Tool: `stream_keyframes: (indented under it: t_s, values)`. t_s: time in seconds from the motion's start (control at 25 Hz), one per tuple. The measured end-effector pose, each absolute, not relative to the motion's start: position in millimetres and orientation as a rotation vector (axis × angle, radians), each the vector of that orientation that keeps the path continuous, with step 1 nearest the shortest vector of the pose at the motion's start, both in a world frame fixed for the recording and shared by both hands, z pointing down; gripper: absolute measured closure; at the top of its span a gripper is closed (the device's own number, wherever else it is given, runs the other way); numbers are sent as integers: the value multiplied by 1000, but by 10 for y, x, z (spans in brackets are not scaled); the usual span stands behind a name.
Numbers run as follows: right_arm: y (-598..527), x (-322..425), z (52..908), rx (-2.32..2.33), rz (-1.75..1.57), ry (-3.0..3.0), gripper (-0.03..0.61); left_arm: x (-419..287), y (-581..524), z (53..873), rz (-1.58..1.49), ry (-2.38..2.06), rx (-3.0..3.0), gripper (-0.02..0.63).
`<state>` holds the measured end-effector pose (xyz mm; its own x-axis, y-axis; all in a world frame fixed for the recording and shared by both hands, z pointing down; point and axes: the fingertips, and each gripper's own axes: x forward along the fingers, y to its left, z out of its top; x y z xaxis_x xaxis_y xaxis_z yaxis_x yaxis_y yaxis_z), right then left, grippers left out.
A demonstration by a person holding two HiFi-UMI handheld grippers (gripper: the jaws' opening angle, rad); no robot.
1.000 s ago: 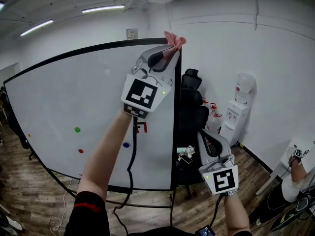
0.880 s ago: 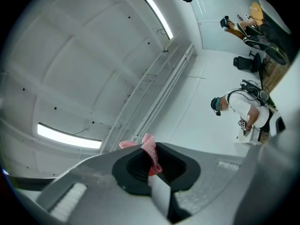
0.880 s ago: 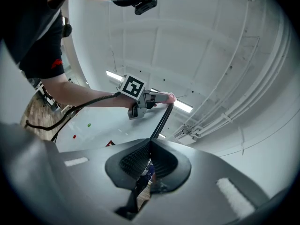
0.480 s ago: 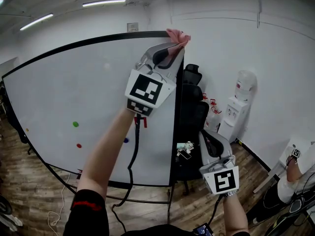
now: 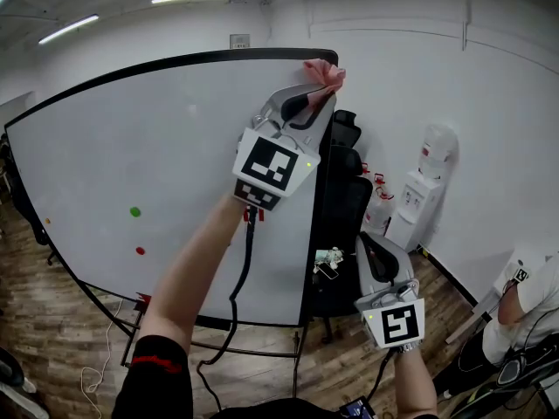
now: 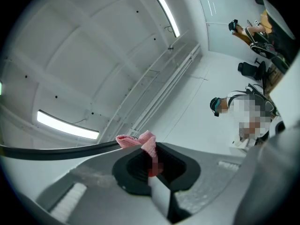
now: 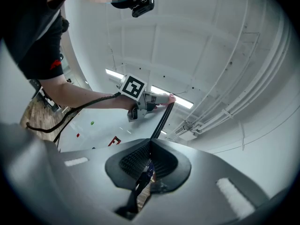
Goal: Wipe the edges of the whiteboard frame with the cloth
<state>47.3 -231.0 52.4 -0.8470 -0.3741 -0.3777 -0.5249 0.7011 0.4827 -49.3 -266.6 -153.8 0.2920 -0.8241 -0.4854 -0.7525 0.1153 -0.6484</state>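
Note:
The whiteboard [image 5: 157, 147] has a black frame [image 5: 175, 62] and stands upright on a wheeled stand. A pink cloth [image 5: 324, 74] is pressed on the frame's top right corner, and my left gripper [image 5: 313, 94] is shut on it with the arm raised. In the left gripper view the cloth [image 6: 140, 142] bunches over the black frame edge [image 6: 56, 150] just past my left gripper [image 6: 152, 165]. My right gripper [image 5: 377, 253] hangs low to the right of the board, shut with nothing in it. The right gripper view looks past my right gripper [image 7: 149, 165] up at the frame's right edge [image 7: 161, 121] and the cloth [image 7: 171, 97].
Black office chairs [image 5: 345, 190] stand just behind the board's right edge. A water dispenser [image 5: 430, 173] is against the right wall. A person [image 5: 528, 299] sits at the lower right. Green [image 5: 134, 211] and red [image 5: 140, 251] magnets stick to the board.
The left gripper keeps the cloth at the board's top right corner and has slipped slightly round onto the right edge. The right gripper has hardly moved.

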Motion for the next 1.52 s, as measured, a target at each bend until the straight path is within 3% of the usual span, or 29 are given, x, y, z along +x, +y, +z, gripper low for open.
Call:
stream_keyframes:
  t_s: [1.52]
  values:
    - [-2316,568,878,-708,701,2722,577,-467,-2786,-869,-105,1519,-1719,595]
